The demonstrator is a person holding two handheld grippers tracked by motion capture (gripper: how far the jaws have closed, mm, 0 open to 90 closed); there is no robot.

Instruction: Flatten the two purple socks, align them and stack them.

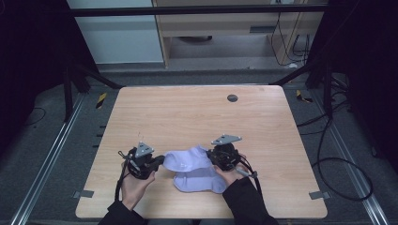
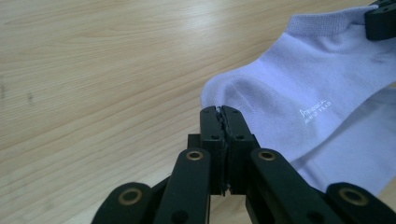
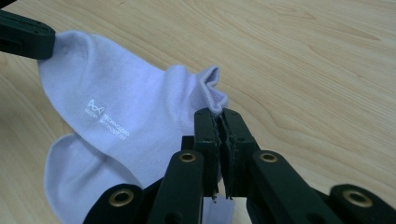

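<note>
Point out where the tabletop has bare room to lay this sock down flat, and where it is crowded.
The far half of the table is bare up to the small dark disc near the far edge. Bare strips also run along the left and right edges. The near middle is crowded: the left gripper and right gripper pinch the upper sock above the lower sock.

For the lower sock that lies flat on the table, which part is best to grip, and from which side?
Probably its open cuff end, on the right in the high view. The lower sock lies flat, and the upper sock overlaps its far edge, so come in low from the near right side and pinch the cuff edge.
</note>
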